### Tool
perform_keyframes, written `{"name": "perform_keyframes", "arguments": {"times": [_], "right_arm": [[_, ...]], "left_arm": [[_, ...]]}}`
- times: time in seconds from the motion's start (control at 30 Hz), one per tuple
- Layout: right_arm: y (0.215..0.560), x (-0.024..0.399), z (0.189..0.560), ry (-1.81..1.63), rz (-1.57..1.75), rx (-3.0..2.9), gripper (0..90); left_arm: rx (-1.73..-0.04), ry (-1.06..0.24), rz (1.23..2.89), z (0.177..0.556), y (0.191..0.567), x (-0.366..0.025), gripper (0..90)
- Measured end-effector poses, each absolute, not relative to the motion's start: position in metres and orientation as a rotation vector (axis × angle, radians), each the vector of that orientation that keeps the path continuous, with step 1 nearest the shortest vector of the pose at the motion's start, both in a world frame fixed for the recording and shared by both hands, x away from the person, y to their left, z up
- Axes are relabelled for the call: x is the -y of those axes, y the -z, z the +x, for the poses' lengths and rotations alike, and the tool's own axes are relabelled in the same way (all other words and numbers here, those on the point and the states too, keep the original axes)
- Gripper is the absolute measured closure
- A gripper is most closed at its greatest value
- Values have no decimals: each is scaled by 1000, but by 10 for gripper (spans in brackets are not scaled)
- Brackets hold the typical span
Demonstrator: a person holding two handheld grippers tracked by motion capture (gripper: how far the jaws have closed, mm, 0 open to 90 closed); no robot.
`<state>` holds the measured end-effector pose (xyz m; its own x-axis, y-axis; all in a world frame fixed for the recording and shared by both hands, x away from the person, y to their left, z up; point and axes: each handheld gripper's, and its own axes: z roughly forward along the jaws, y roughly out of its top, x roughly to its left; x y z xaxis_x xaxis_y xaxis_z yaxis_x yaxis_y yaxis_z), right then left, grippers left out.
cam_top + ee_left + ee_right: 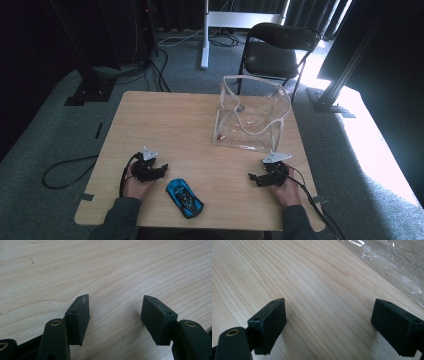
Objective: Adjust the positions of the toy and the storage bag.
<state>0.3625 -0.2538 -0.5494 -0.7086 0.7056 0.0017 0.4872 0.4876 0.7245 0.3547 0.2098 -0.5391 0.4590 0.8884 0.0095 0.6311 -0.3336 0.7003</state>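
High view: wooden worktop point(165, 125) with clear bag point(252, 117), blue toy car point(184, 198), 2 spread, empty tools.

Likely to tip or slide if nudged: flimsy bag, upright, mouth open, small reddish item inside, unclear what. Car between left tool point(152, 170) and right tool point(265, 176), well apart from bag; liable to roll if pinched off-centre.
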Motion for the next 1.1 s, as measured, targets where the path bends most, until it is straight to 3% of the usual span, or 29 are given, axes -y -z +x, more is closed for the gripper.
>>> {"name": "perform_keyframes", "arguments": {"times": [0.47, 0.6, 0.8, 1.03, 1.1], "right_arm": [[549, 255, 363, -1037, 1067, -2399, 146], [549, 256, 364, -1034, 1084, -2389, 152], [546, 256, 363, -1008, 1097, -2397, 230], [545, 254, 362, -1008, 1090, -2404, 241], [544, 253, 362, -1004, 1089, -2406, 311]], "left_arm": [[-1251, -507, 2105, 361, 537, -210, 405], [-1287, -472, 2116, 365, 533, -209, 451], [-1250, -467, 2102, 370, 523, -198, 483], [-1140, -448, 2114, 383, 511, -174, 496], [-1110, -443, 2120, 387, 508, -166, 498]]}}
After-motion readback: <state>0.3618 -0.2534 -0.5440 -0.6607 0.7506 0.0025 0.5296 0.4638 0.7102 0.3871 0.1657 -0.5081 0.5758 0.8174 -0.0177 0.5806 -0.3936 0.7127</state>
